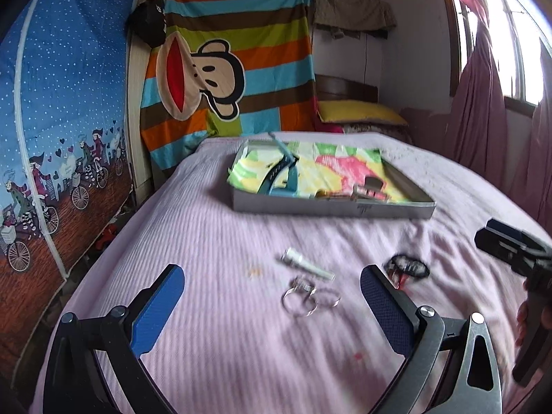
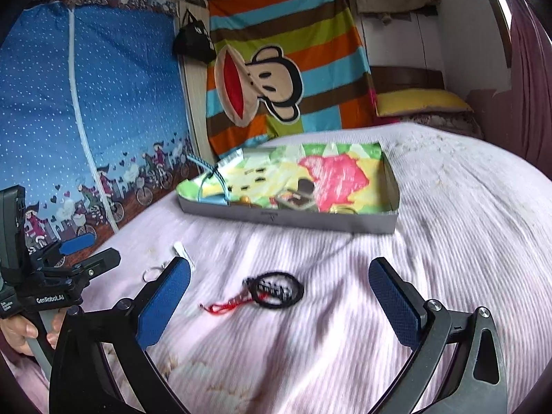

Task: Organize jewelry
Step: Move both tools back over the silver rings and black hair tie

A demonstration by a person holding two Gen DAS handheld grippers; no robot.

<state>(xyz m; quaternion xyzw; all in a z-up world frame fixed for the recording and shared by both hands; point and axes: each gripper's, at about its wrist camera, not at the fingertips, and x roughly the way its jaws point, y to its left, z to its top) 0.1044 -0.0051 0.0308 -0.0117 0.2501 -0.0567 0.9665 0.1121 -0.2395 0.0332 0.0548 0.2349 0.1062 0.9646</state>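
Note:
On the pink bedspread lie silver rings [image 1: 305, 295], a small white tube [image 1: 307, 265] and a black woven bracelet with a red tassel [image 2: 277, 289]. My left gripper [image 1: 272, 286] hovers open just in front of the rings, with nothing between its blue pads. My right gripper [image 2: 281, 291] is open too, its pads either side of the black bracelet and apart from it. A shallow grey tray [image 1: 331, 208] lined with bright paper sits farther back and holds a blue watch strap [image 1: 276, 176] and small metal pieces. The bracelet [image 1: 408, 267] peeks past the left gripper's right finger.
The bed runs to a striped monkey-print cloth [image 1: 234, 69] on the far wall, a blue dotted wardrobe cover [image 1: 62, 120] at the left, and a yellow pillow [image 1: 358, 112] behind the tray. Pink curtains [image 1: 483, 114] hang at the right. A hand [image 2: 20, 334] grips the left handle.

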